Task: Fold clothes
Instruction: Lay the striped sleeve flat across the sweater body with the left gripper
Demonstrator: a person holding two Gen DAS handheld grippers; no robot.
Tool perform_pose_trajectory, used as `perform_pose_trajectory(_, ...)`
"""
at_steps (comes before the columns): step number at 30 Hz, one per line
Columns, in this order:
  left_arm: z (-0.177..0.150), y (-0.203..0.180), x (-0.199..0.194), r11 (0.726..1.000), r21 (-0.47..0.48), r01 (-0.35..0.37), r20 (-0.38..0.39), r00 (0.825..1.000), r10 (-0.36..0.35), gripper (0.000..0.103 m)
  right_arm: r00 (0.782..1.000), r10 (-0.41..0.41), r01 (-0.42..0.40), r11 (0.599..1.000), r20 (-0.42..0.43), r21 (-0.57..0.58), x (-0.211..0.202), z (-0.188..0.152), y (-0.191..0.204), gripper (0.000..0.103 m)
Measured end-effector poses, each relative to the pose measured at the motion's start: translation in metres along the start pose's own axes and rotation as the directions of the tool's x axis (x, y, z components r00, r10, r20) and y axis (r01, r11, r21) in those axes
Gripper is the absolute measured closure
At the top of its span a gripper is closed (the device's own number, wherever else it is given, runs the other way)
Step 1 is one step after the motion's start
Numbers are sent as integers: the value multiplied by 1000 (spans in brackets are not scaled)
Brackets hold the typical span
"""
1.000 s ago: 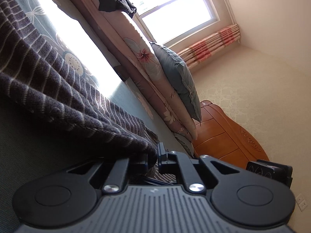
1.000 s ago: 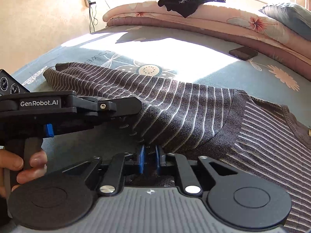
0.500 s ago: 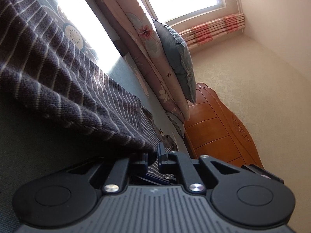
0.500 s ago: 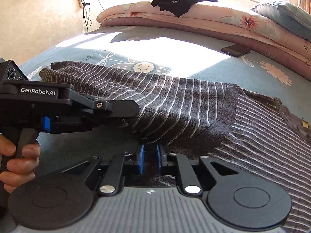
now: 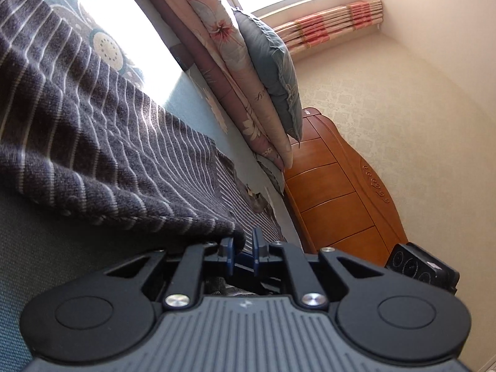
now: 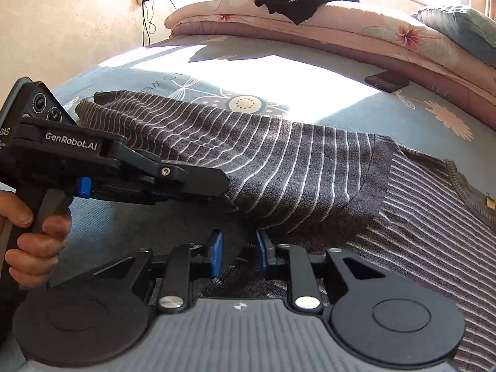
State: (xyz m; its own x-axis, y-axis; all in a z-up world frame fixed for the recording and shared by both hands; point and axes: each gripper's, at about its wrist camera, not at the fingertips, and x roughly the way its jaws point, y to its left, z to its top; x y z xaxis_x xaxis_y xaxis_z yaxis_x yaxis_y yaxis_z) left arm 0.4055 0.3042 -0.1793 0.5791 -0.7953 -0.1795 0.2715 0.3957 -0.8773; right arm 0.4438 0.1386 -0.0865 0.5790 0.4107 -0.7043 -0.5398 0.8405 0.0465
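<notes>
With my right claw (image 6: 238, 252) apart and only my left claw (image 5: 242, 245) clamped on the striped sweater (image 6: 279, 170), its fold could slump askew.

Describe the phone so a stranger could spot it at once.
Start at the bed with its blue flowered sheet. Along the far side lies a folded pink quilt; the phone lies flat on the sheet right beside it. It is the only small, dark, shiny slab among cloth.
</notes>
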Motion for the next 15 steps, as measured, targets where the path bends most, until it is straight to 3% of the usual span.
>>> perform_pose_trajectory(5,-2,0,3,1000,11,-10,3,1000,10,92,993,-32,22,997,117,80,-24,23,-22,76)
perform_pose_trajectory(6,-3,0,5,1000,18,-13,1,1000,13,85,992,-44,33,995,118,97,-22,28,-27,77)
perform_pose_trajectory(9,-8,-7,10,995,81,-65,8,998,65,53,994,-27,8,985,108,170,-17,32,-38,77)
perform_pose_trajectory(10,-10,-12,13,987,124,-100,11,995,99,50,994,-10,-11,981,107,192,-17,32,-41,77)
perform_pose_trajectory(14,-20,-27,22,946,250,-206,62,978,197,53,995,-9,-9,983,97,185,-22,20,-42,77)
perform_pose_trajectory(15,-21,-30,24,940,262,-219,75,976,206,65,996,-14,-2,984,88,180,-22,17,-42,77)
